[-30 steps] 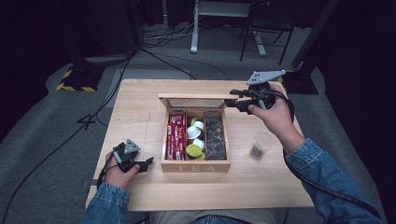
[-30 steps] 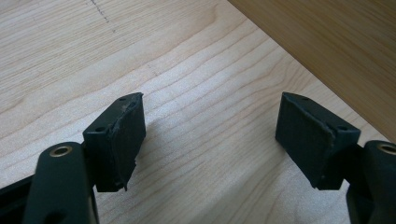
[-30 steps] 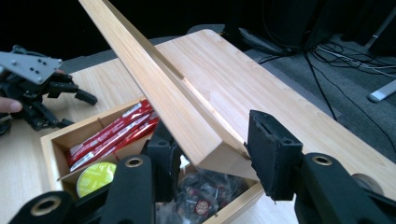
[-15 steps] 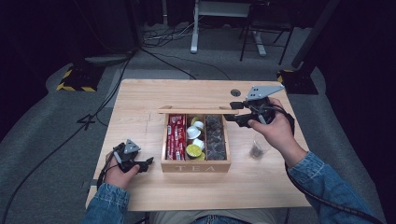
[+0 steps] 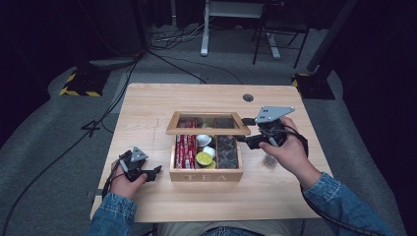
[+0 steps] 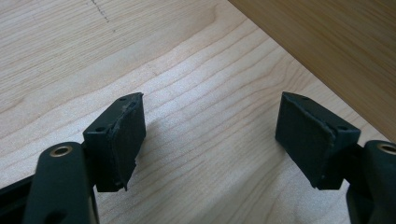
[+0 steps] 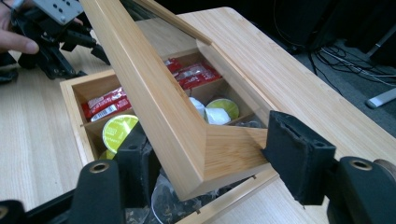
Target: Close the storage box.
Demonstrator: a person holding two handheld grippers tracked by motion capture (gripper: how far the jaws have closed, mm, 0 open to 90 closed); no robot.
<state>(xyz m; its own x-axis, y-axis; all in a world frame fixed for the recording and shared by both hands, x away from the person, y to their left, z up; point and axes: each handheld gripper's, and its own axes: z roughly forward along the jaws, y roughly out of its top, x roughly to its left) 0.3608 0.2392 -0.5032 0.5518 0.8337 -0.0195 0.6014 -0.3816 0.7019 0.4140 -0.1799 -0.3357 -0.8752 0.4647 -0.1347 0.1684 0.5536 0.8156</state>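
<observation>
Resting near the bench's (image 5: 147, 105) front-left corner, left gripper (image 5: 156, 171) gapes wide, empty. Tea box (image 5: 206, 175) sits mid-bench. Right gripper (image 7: 205, 154) straddles the half-lowered lid's (image 7: 154, 100) corner, jaws just opening, grip slackening. Risk: the lid drops freely and slams, jolting the box, or pinches sachets (image 7: 105, 105) standing proud.

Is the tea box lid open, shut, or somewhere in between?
Partly open. The lid slants above the tea box, its corner between the right gripper fingers; sachets and capsules show underneath.
</observation>
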